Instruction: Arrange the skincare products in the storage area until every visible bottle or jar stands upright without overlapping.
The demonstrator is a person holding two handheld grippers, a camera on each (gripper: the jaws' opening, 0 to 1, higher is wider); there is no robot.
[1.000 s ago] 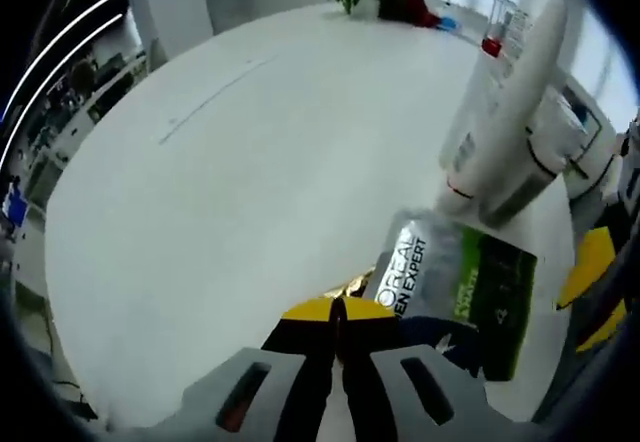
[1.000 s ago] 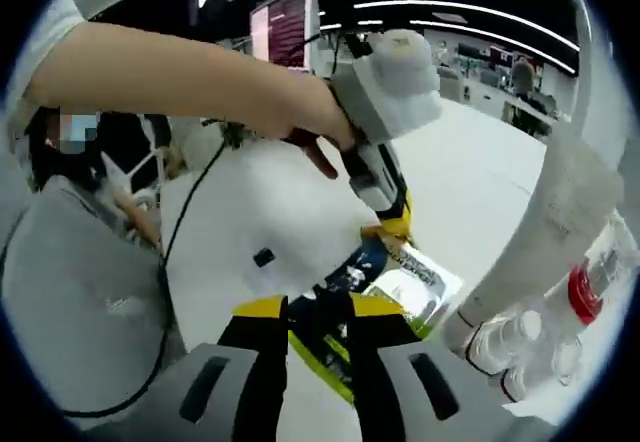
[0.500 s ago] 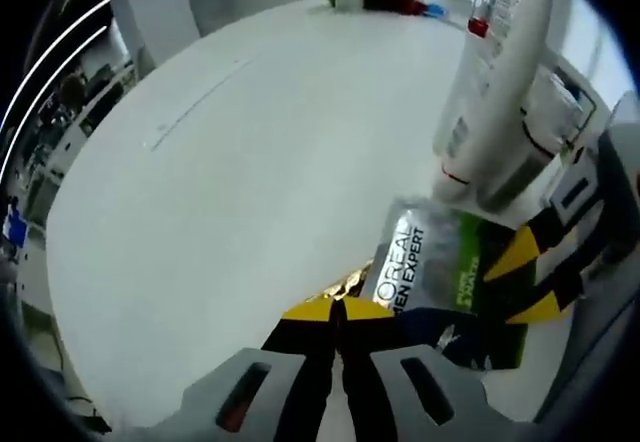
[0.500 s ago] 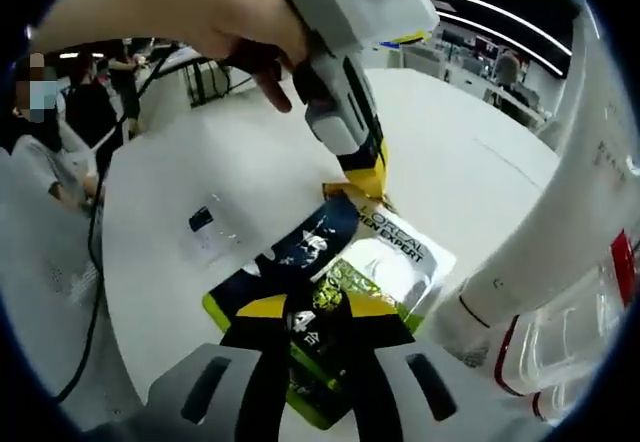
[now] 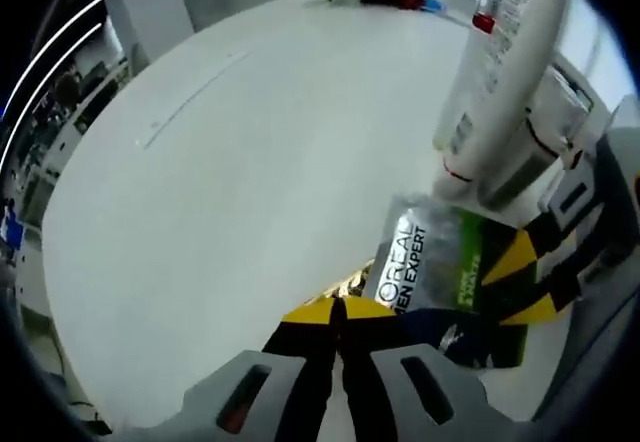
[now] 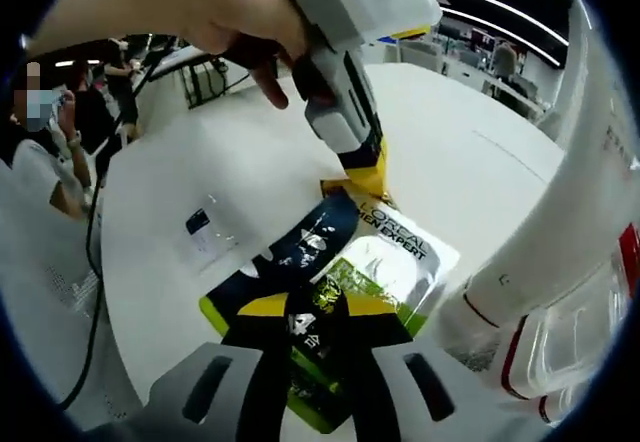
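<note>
We have both tongs pinching the flat sachet (image 6: 375,262): left tongs (image 5: 338,307) on one end, right tongs (image 6: 320,312) on the other, mid-tabletop (image 5: 230,182) beside the white tube (image 5: 500,92). Lift evenly, avoid nudging the tube.

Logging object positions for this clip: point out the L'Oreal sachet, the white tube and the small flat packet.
L'Oreal sachet (image 6: 385,262), right gripper view, silver front.
White tube (image 5: 500,82), left gripper view, body.
Small flat packet (image 6: 208,234), right gripper view, centre.
</note>
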